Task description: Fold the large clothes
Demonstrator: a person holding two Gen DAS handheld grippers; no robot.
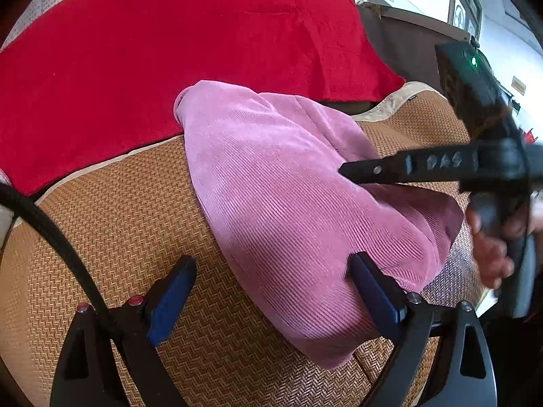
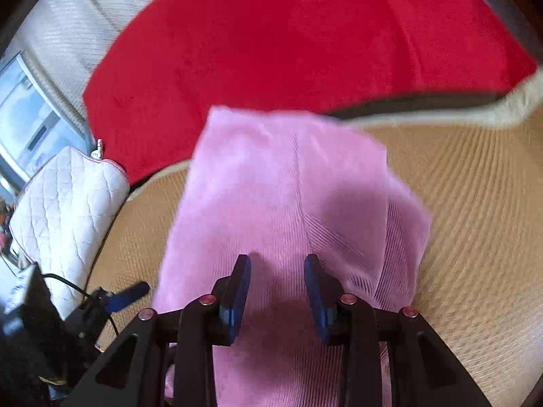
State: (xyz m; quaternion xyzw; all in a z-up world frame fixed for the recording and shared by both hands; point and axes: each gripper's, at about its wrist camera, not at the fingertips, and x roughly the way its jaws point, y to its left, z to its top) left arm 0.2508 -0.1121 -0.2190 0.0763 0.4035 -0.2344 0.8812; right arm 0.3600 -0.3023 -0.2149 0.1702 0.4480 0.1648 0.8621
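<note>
Pink ribbed garment (image 1: 288, 210) lay bunched and partly folded on a woven tan mat (image 1: 118, 220), its far end reaching onto a red blanket (image 1: 169, 51) spread behind the mat. Left tongs (image 1: 271, 288) stood wide apart, nothing clamped; their right blue pad touched or sat just over the garment's near edge, while the left pad (image 1: 173, 298) was over bare mat. A black cable (image 1: 57, 237) curved past the left side of those tongs.

Right tongs (image 2: 277, 291) hovered over the near part of the garment (image 2: 288, 203), pads partly apart with a clear gap and no cloth pinched between them; that view was motion-blurred. From the left wrist view the right tongs (image 1: 356, 171) came in from the right above the garment, a hand (image 1: 492, 251) gripping the handle. A white quilted cushion (image 2: 68, 210) lay left of the mat (image 2: 475, 220), beside the red blanket (image 2: 288, 51).
</note>
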